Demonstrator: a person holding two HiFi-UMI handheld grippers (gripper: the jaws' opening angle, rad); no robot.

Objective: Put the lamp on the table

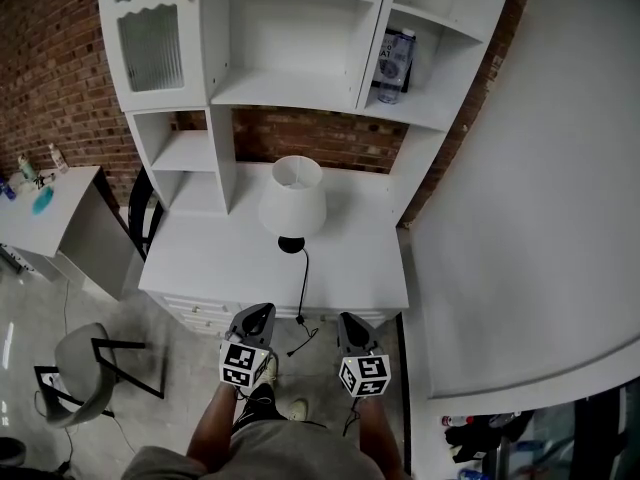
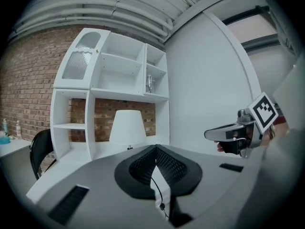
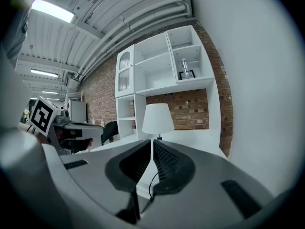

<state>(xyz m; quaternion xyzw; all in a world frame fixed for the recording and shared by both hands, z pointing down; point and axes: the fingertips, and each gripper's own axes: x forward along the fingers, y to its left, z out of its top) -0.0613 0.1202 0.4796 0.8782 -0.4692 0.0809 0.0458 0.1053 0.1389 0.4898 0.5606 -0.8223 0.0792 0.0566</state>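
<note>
White desk [image 1: 350, 268] bears the upright lamp [image 1: 292, 200]; left claw [image 1: 262, 311] and right claw [image 1: 348, 319] closed, empty.

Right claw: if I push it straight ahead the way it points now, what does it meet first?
Most likely the white-shaded table lamp standing on the white desk, which is dead ahead of the shut right claw. Depth is unclear, so the desk's front edge could come first.

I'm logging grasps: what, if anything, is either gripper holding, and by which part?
Nothing. The left gripper and right gripper are both shut and empty; the white-shaded table lamp stands free on the white desk.
</note>
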